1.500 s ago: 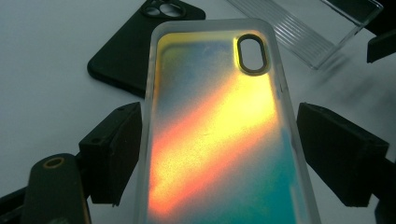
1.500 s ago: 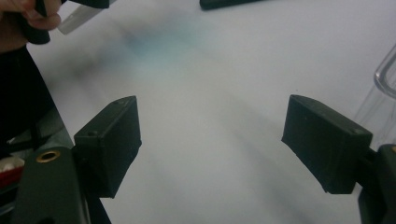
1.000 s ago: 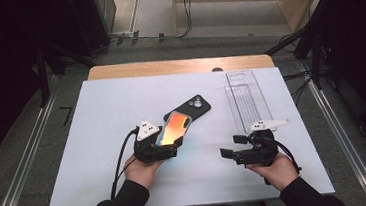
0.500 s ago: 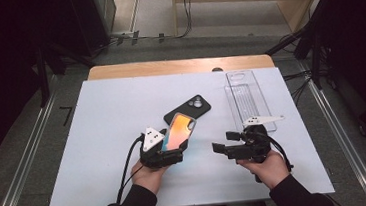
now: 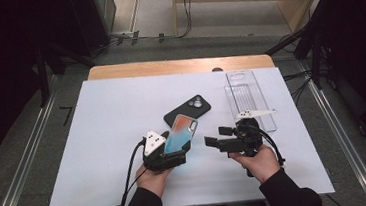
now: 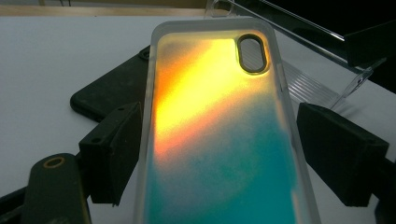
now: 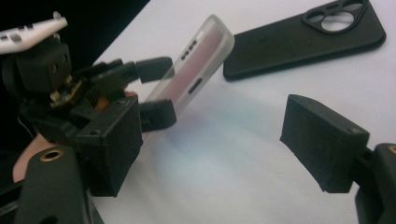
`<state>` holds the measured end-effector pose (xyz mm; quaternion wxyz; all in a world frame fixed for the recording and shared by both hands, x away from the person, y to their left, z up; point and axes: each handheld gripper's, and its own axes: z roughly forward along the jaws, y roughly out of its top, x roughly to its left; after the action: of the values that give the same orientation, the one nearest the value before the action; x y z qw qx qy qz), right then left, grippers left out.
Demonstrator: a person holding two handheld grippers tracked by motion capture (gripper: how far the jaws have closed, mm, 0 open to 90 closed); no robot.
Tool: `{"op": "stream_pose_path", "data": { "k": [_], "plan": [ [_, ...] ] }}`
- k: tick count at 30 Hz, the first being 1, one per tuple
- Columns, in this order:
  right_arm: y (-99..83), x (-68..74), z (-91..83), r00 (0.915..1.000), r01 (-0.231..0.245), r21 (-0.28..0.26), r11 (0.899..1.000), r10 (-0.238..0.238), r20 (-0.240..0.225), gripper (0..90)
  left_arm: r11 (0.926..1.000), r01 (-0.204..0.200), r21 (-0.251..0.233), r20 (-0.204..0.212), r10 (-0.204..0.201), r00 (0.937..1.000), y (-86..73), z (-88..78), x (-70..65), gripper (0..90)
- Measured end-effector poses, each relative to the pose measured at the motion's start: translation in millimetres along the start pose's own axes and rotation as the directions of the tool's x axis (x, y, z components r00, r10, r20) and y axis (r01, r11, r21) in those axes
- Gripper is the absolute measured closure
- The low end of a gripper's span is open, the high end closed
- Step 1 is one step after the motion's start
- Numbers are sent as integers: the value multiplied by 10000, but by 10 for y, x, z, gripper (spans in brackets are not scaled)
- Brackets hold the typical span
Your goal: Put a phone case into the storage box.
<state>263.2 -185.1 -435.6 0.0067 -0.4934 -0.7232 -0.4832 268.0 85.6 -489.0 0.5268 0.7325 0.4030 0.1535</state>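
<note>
At the centre of the high view we hold the orange-and-teal phone case (image 5: 179, 132) lifted and tilted, our left gripper (image 5: 168, 157) pinching its long edges between the pads. Our right gripper (image 5: 213, 141), just right of it, stands spread with nothing between its jaws, pointing toward the case. The black phone (image 5: 187, 109) lies flat above, apart from the case. We judge the pick-up done; taking the case with the second gripper and fitting it remains.
</note>
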Motion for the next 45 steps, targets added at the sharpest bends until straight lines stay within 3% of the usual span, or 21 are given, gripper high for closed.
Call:
{"op": "stream_pose_path", "data": {
  "k": [5, 11, 18, 23, 29, 34, 38, 41, 45],
  "plan": [
    [51, 31, 56, 10000, 52, -369, 9993, -53, -25, 186, 9995, -128, -273, 0, 128, 9999, -22, -6, -46, 171],
    [98, 42, 182, 9996, -244, -330, 9992, 239, -169, 194, 9944, -809, -680, -166, 799, 9967, -56, -19, -120, 171],
    [138, 30, 259, 9972, -673, -580, 9960, 653, -351, 223, 9933, -769, -858, -135, 760, 9970, -60, -33, -155, 171],
    [181, 11, 311, 9940, -995, -502, 9938, 970, -496, 307, 9936, -594, -962, -27, 595, 9982, -78, -46, -184, 171],
    [190, -9, 397, 9909, -1266, -447, 9909, 1242, -518, 330, 9934, -526, -1015, 47, 533, 9986, -65, -67, -209, 171],
    [204, -10, 462, 9849, -1650, -180, 9861, 1638, -565, 426, 9939, -448, -1005, 95, 460, 9989, -71, -60, -234, 171],
    [221, -23, 481, 9781, -2014, -71, 9795, 2007, -557, 599, 9951, -187, -971, 224, 210, 9995, -61, -71, -229, 171],
    [231, -30, 474, 9776, -2027, -72, 9792, 2020, -591, 708, 9955, -67, -943, 296, 95, 9995, -61, -69, -226, 170],
    [239, -22, 457, 9745, -2116, -97, 9773, 2102, -780, 729, 9952, -117, -967, 284, 145, 9995, -62, -73, -233, 171]
  ]
}}
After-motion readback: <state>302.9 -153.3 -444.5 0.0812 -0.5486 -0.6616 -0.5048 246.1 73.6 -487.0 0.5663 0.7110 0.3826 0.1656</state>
